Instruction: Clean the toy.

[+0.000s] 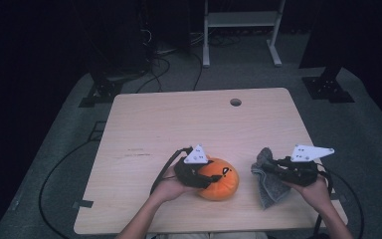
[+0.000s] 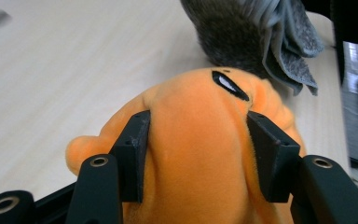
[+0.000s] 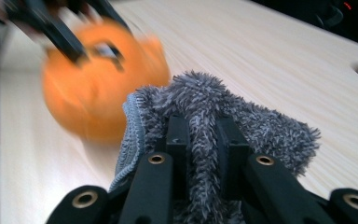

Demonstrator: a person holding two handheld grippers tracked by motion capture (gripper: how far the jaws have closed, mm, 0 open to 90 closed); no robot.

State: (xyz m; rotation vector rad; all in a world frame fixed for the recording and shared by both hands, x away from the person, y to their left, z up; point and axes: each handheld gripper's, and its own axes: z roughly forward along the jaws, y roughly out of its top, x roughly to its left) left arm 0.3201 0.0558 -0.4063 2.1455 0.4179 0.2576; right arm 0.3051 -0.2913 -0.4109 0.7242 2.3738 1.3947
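Observation:
An orange plush toy (image 1: 220, 179) lies near the table's front edge. My left gripper (image 1: 210, 178) is shut on it; in the left gripper view its two black pads (image 2: 133, 149) press into the plush toy (image 2: 196, 140) from both sides. A grey fluffy cloth (image 1: 268, 184) lies to the toy's right, and my right gripper (image 1: 271, 168) is shut on a fold of it. In the right gripper view the jaws pinch the cloth (image 3: 200, 126) with the plush toy (image 3: 98, 93) blurred behind it at upper left.
The wooden table (image 1: 179, 124) has a round hole (image 1: 235, 102) near its far edge. Cables run on the carpet at the left, and a white frame (image 1: 241, 30) stands beyond the table.

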